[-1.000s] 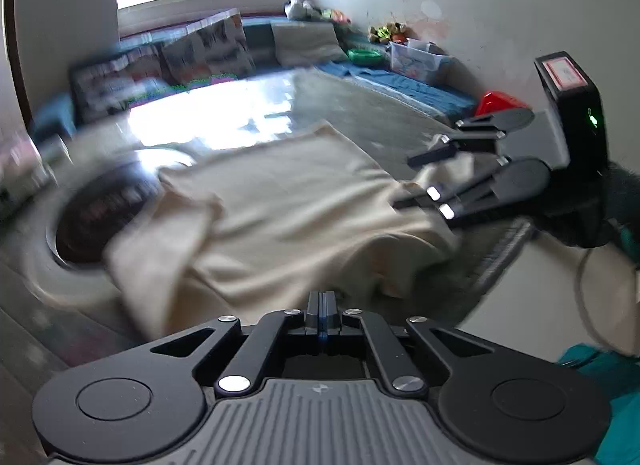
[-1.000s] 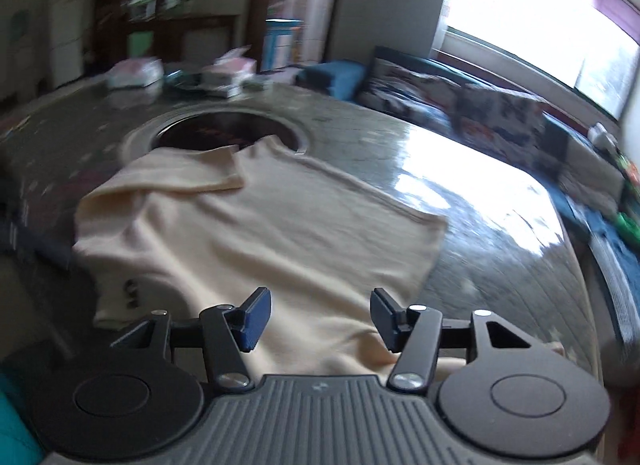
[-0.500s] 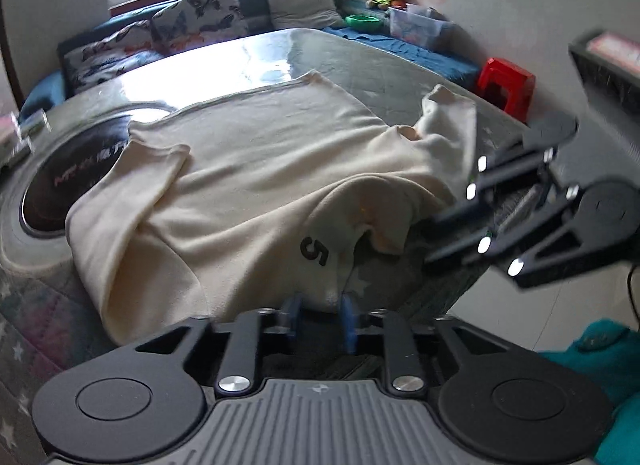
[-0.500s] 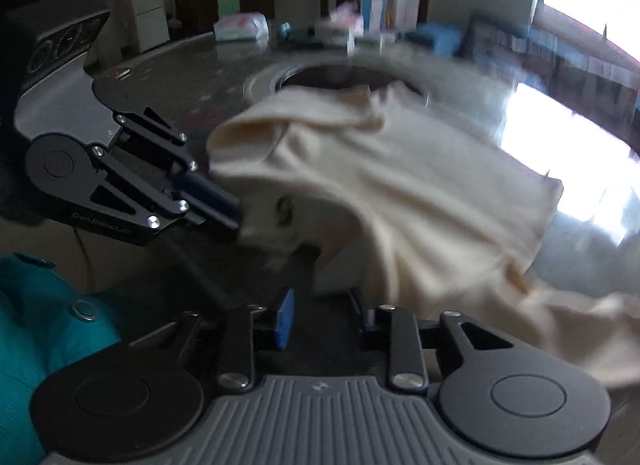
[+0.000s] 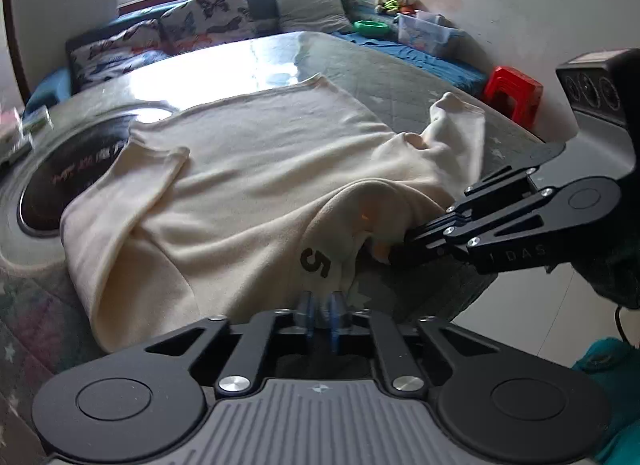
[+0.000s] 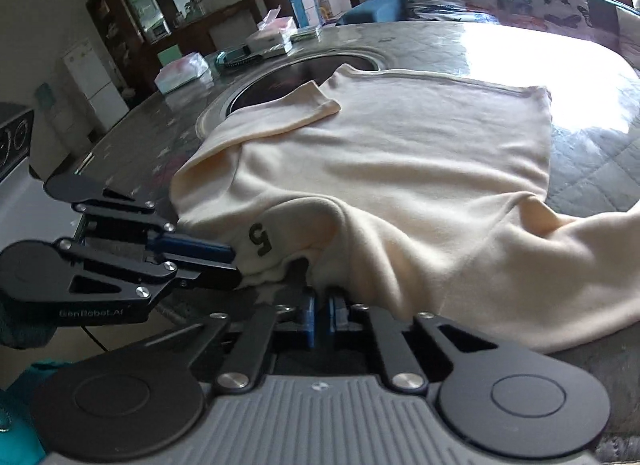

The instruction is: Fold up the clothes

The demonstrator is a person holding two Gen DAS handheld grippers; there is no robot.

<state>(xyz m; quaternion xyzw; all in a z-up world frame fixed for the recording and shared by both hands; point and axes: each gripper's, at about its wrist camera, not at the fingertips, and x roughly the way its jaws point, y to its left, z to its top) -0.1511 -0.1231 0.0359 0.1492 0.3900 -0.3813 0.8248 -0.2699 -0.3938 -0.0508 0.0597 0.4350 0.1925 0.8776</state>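
A cream sweater [image 5: 260,169] with a black "5" by its collar lies spread on the round table, collar end at the near edge; it also shows in the right wrist view [image 6: 400,169]. My left gripper [image 5: 320,311] is shut on the collar edge just below the "5". My right gripper [image 6: 320,311] is shut on the collar edge to the right of the "5", and shows from the side in the left wrist view [image 5: 394,251]. The left gripper shows from the side in the right wrist view [image 6: 236,265]. One sleeve [image 6: 288,113] lies folded over the body.
The table [image 5: 360,61] has a dark round inset [image 5: 68,173] under the sweater's far left part. Tissue packs and boxes [image 6: 224,53] sit at the table's far side. A red stool [image 5: 514,91] and a cushioned bench [image 5: 192,25] stand beyond the table.
Both grippers came down to the near collar edge and closed on it; a second ago the right gripper was open above the sweater. The collar area is now bunched up between them.
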